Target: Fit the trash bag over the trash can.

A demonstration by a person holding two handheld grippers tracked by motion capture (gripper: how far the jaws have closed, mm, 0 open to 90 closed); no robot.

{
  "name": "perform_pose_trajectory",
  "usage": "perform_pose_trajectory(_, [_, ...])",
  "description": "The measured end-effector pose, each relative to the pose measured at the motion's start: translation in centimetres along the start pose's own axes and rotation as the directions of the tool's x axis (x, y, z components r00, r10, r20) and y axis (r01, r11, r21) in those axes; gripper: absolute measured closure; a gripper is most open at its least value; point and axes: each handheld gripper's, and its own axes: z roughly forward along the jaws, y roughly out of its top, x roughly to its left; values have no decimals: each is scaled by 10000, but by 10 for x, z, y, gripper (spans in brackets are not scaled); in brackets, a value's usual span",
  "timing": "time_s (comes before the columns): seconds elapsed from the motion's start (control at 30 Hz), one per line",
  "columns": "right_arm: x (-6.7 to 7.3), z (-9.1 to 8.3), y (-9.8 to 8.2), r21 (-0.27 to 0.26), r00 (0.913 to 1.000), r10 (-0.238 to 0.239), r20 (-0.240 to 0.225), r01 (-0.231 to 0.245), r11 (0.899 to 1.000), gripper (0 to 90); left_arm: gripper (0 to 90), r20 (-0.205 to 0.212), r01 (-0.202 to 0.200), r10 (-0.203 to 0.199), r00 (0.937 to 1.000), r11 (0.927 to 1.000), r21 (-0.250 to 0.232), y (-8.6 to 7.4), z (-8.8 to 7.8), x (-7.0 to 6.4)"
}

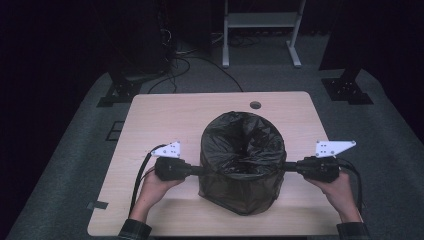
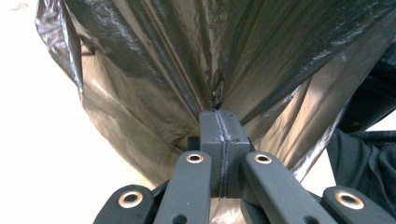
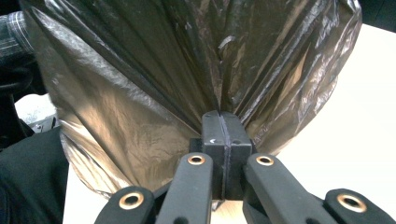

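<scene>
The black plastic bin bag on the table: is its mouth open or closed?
Open: the black plastic bin bag has a round, gaping mouth showing its dark inside.

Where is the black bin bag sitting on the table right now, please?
In the high view, the black bin bag stands mid-table, toward the person's edge, pinched between the left hand-held gripper and right hand-held gripper.

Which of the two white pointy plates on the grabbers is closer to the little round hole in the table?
The left gripper's plate. In the high view it sits nearer the hole than the right gripper's plate, across the black bag.
</scene>
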Motion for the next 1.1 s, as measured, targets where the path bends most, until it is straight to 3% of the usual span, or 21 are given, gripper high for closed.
perform_pose_trajectory(0.1, [-1, 0, -3, 81, 10000, 75, 64, -76, 9999, 900, 896, -102, -34, 33, 9999, 9999, -101, -1, -1, -1])
perform_pose_trajectory(0.17, [-1, -1, -3, 15, 9999, 6, 118, -7, 10000, 876, 823, -294, -39, 29, 9996, 9993, -361, 0, -4, -2])
perform_pose_trajectory(0.2, [-1, -3, -2, -110, 9998, -25, 189, 28, 9999, 811, 770, -360, -29, 11, 9993, 9987, -512, 1, -6, -3])
perform_pose_trajectory(0.43, [-3, -17, 7, -695, 9992, 229, 314, -207, 9974, 616, 532, -376, 10, -60, 9993, 9914, -1308, 7, -17, -4])
perform_pose_trajectory(0.6, [-2, -23, 14, -967, 9993, 252, 259, -226, 9951, 488, 369, -317, -231, 179, 9993, 9843, -1747, 15, -22, -6])
perform_pose_trajectory(0.73, [-1, -28, 22, -1116, 9995, 183, 254, -154, 9936, 323, 237, -405, -548, 473, 9981, 9763, -2096, 21, -23, -9])
perform_pose_trajectory(0.9, [2, -38, 30, -1559, 9995, 51, 311, -2, 9878, 185, 88, -527, -622, 511, 9973, 9697, -2362, 23, -22, -11])
perform_pose_trajectory(1.0, [3, -41, 36, -1511, 9991, 8, 416, 55, 9885, 138, 9, -446, -562, 467, 9979, 9677, -2459, 24, -22, -12])
perform_pose_trajectory(1.1, [5, -42, 44, -1198, 9982, -196, 573, 264, 9925, 106, 0, -386, -519, 438, 9983, 9683, -2444, 24, -22, -13])
